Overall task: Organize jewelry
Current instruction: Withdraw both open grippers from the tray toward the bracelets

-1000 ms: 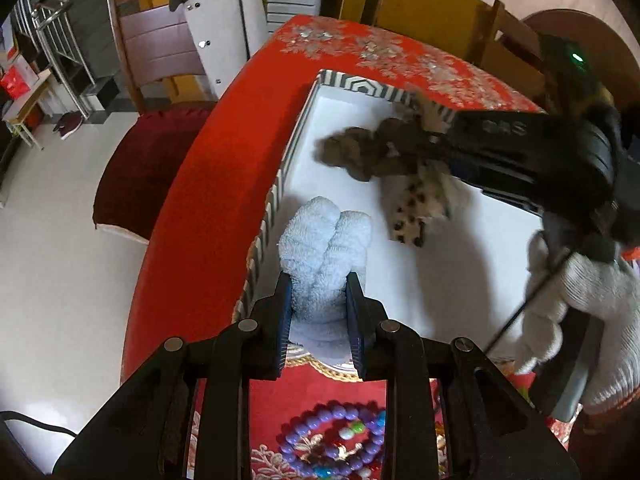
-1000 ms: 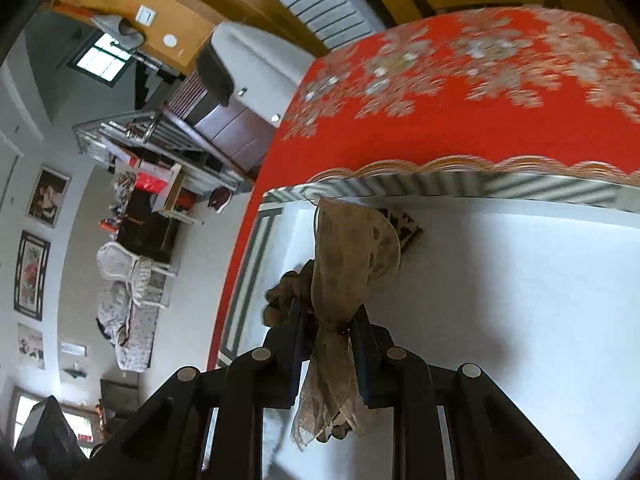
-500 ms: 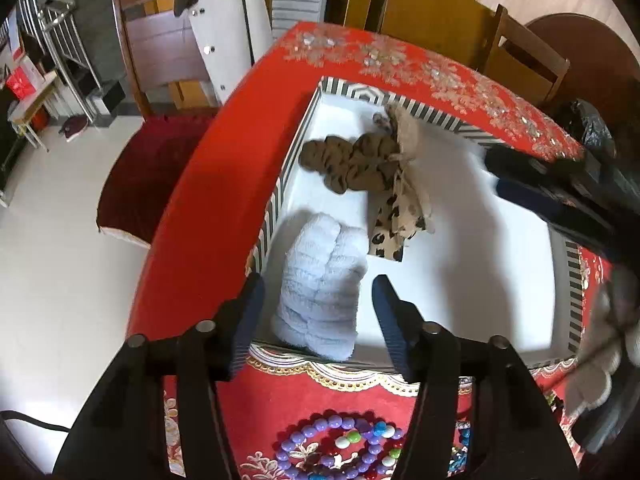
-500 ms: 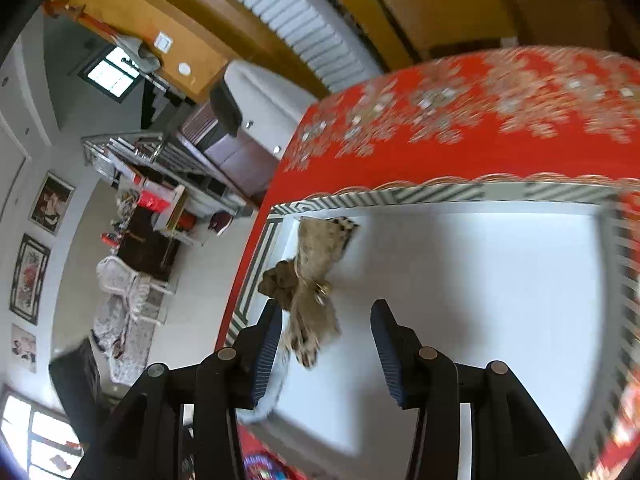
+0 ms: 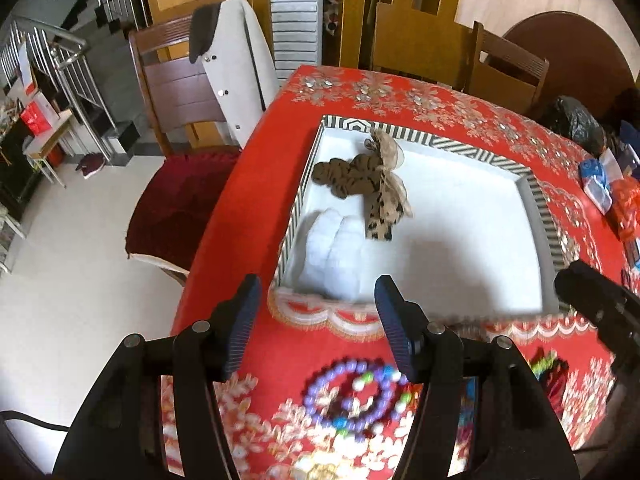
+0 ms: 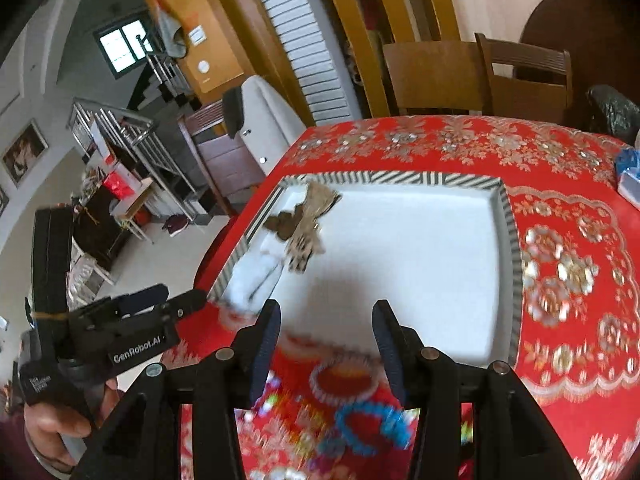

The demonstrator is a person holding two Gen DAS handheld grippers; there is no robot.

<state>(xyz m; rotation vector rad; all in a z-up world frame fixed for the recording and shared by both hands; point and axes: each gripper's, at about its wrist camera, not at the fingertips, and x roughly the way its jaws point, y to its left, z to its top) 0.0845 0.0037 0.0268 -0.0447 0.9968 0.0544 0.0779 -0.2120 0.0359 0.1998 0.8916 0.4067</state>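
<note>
While both grippers' fingers gape wide, striped tray (image 5: pixel 536 196) holds white scrunchie (image 5: pixel 336 248), leopard bow (image 5: pixel 384 196), possibly brown scrunchie (image 5: pixel 344 178).

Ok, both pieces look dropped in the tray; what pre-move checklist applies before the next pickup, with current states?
1. Left gripper open and empty: ok.
2. Right gripper open and empty: ok.
3. White scrunchie inside the tray: ok.
4. Leopard bow scrunchie inside the tray, clear of both grippers: ok.
5. Purple bead bracelet on the cloth below the left gripper, reachable: ok, though blurred.
6. Blue bracelet free of neighbouring pieces: cannot tell, motion blur.
</note>
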